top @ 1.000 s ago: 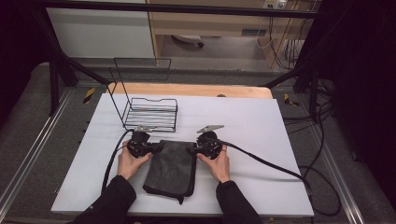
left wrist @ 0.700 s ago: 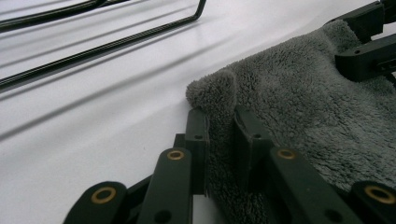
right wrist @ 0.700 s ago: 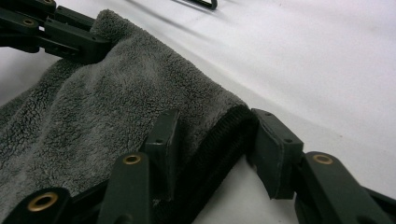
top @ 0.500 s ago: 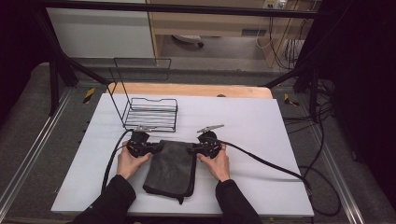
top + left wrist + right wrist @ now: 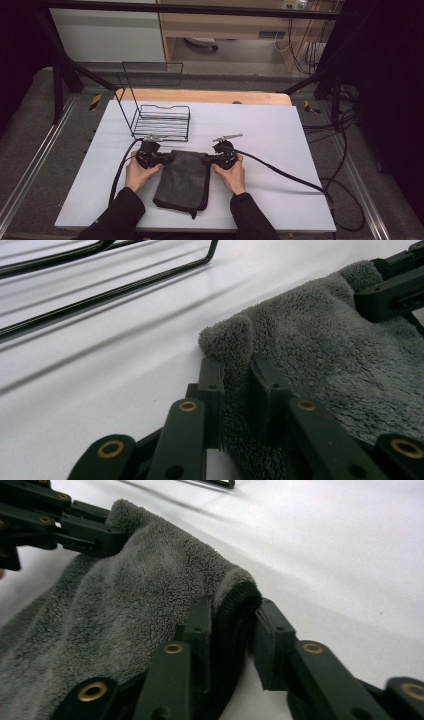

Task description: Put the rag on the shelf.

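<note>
- A white table takes up the middle of the room, with a strip of bare wood along its far edge; a person leans in from the near side, dark sleeves on both forearms.
- A dark grey fleecy towel lies folded on the table close to the person, running from between the two grippers back toward the near edge.
- A black wire basket stands just beyond the towel, on the left half of the table, apart from it, with a tall wire handle frame rising behind it.
- The left gripper, held in the person's left hand, sits low on the table at the towel's far left corner; its jaws are clamped on a bunched fold of the towel's edge.
- The right gripper, in the right hand, grips the far right corner the same way, jaws closed around the towel's thick hem.
- A black cable trails from the right gripper off the table's right side.
</note>
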Demonstrator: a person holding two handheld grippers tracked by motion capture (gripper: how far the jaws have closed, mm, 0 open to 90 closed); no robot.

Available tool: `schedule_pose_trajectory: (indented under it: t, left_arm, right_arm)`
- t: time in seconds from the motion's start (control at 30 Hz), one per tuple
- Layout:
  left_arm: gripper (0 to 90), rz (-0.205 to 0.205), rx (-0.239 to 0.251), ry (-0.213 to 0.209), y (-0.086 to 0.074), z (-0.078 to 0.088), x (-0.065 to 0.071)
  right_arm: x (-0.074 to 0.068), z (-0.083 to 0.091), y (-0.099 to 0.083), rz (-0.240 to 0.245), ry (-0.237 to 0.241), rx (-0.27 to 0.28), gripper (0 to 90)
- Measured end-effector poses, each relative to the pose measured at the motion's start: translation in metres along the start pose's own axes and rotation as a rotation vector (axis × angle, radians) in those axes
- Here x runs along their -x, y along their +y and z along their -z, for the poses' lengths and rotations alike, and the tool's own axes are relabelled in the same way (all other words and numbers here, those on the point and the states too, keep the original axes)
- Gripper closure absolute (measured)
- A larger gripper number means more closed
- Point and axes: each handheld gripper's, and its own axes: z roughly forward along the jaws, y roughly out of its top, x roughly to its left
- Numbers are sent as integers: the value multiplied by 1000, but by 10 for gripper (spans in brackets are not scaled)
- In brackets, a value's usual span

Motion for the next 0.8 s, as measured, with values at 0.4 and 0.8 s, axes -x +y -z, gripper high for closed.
schedule_pose_trajectory:
  t: [0.4,0.8]
  left_arm:
    - [797,-7,63,-35,4,21,-1]
    - [798,-24,170,-56,8,57,7]
  right_arm:
    - [-3,14,3,13,46,74,788]
    - [-21,38,13,91,78,198,794]
